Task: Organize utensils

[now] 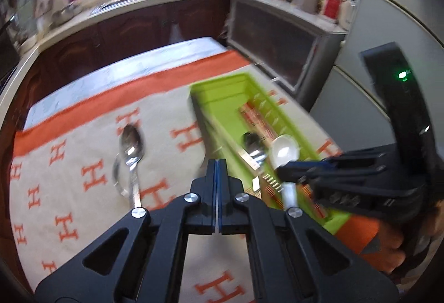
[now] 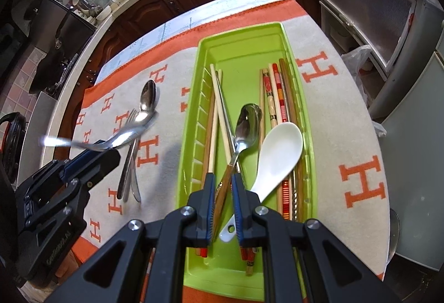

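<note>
Right wrist view: right tool (image 2: pixel 222 186), tilted downward, clamps wooden-handled spoon (image 2: pixel 247 122) inside green tray (image 2: pixel 194 120); left tool (image 1: pixel 217 164) closed, empty.

A lime-green tray (image 2: pixel 288 34) sits on a beige cloth (image 2: pixel 333 120) patterned with orange H letters.

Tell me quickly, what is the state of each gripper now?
Left gripper: closed, nothing between the pads.
Right gripper: narrow around the spoon handle in the tray; grip cannot be told.
</note>
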Demonstrator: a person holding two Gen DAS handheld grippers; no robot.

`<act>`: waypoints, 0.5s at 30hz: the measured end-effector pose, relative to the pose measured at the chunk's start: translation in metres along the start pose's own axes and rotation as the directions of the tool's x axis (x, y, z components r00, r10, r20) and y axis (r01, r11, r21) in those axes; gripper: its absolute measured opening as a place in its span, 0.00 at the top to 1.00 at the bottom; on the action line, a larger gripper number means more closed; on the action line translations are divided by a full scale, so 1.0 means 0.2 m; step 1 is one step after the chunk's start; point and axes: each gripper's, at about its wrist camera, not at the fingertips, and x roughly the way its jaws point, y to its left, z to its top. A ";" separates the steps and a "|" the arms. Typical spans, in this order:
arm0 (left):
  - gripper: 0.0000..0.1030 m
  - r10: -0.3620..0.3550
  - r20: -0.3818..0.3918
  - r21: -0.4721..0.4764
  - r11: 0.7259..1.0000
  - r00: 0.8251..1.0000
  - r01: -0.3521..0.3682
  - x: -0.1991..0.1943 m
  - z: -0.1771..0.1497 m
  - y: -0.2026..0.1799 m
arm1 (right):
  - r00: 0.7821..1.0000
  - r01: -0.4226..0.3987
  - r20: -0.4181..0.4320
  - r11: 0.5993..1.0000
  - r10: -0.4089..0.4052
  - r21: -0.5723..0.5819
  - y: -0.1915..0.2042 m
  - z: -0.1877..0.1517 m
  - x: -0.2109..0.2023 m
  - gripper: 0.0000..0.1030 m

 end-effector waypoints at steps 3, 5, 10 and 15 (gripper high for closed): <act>1.00 -0.073 -0.048 0.017 0.997 0.996 0.074 0.16 0.05 -0.09 | 1.000 0.007 0.008 1.000 -0.007 0.013 -0.02 0.00 -0.01 0.88; 1.00 -0.119 -0.096 -0.007 0.993 0.988 0.119 0.25 0.05 -0.12 | 1.000 0.014 0.010 0.999 -0.014 0.030 -0.05 0.01 -0.02 0.88; 1.00 -0.124 -0.105 -0.031 0.992 0.987 0.122 0.29 0.05 -0.11 | 0.999 0.022 0.026 0.998 -0.023 0.054 -0.10 -0.01 -0.06 0.88; 0.94 -0.101 -0.109 -0.056 0.994 0.989 0.095 0.21 0.05 0.00 | 1.000 0.005 0.026 0.998 -0.007 0.059 -0.11 0.00 -0.05 0.88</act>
